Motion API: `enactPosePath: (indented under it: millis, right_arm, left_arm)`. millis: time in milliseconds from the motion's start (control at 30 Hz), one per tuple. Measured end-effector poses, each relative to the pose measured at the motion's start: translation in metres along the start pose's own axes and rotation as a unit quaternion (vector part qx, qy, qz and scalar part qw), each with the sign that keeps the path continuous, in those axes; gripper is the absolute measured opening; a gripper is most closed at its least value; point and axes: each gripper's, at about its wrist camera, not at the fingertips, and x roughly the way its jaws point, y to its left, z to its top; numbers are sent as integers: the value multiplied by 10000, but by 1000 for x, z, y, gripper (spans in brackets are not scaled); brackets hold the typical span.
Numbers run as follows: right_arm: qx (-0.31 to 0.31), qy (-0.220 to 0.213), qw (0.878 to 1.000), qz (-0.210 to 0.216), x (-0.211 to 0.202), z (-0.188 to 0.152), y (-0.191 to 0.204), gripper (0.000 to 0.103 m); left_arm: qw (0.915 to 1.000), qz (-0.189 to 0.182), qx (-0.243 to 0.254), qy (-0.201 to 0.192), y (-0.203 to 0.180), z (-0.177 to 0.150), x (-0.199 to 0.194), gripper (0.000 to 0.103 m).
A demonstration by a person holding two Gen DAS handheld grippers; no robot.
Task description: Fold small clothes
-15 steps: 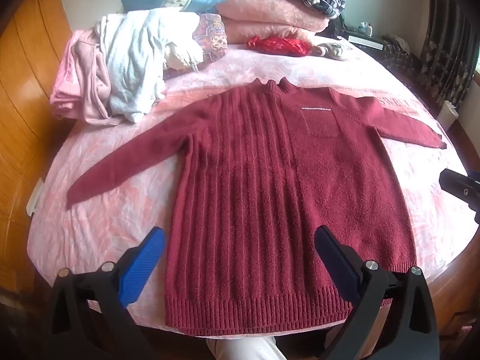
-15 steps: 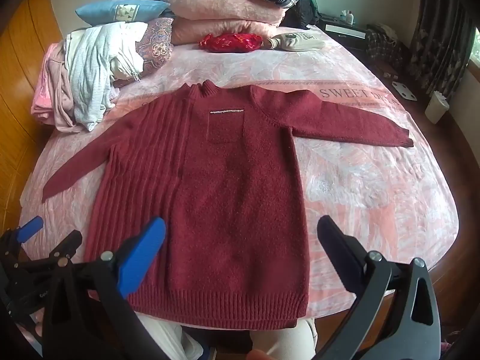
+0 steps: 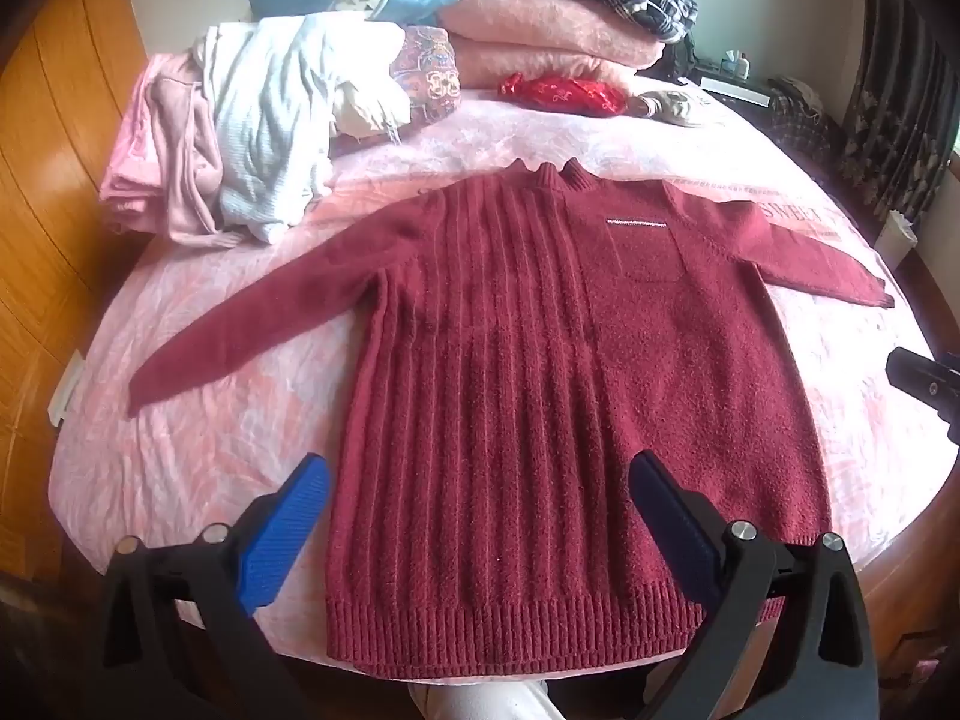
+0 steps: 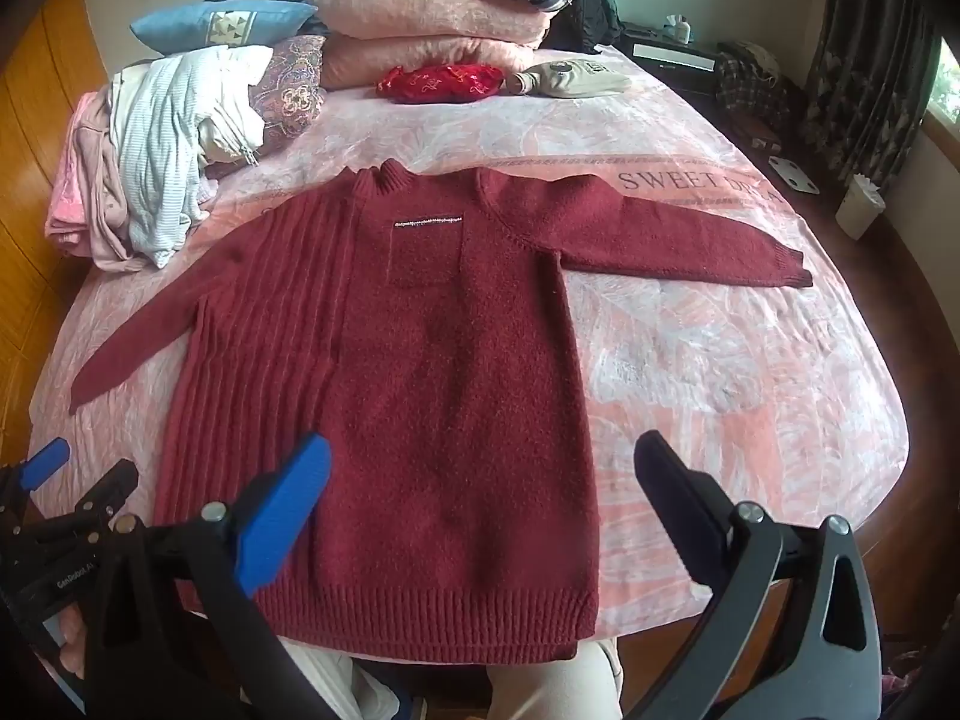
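A dark red knitted sweater (image 3: 540, 396) (image 4: 408, 396) lies flat and face up on the pink bedspread (image 3: 198, 420) (image 4: 720, 372), both sleeves spread out, hem at the near edge. My left gripper (image 3: 480, 516) hovers open above the hem's left half, nothing between its blue pads. My right gripper (image 4: 483, 510) hangs open over the hem's right part, also holding nothing. The left gripper's blue tip (image 4: 45, 462) shows at the left edge of the right wrist view.
A heap of pink and white clothes (image 3: 240, 138) (image 4: 156, 150) sits at the far left of the bed. Pillows, folded pink blankets (image 3: 540, 42), a red pouch (image 4: 438, 83) and a beige cap (image 4: 570, 78) lie at the head. A person's light trousers (image 4: 540, 684) stand at the bed's near edge.
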Motion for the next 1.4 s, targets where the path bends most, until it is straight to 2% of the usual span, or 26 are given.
enactPosePath:
  millis: [367,633,1400]
  right_arm:
    - [-37,-22,9999,-97,1,-2,-2,100]
    - [13,26,10000,9,6,-4,-4,100]
    - [9,50,10000,-18,11,-6,-4,100]
  left_arm:
    - [9999,140,-39,-72,3,1,2,100]
    - [9998,143,-92,-65,7,2,5,100]
    - [9997,164,-149,-41,12,-2,10,100]
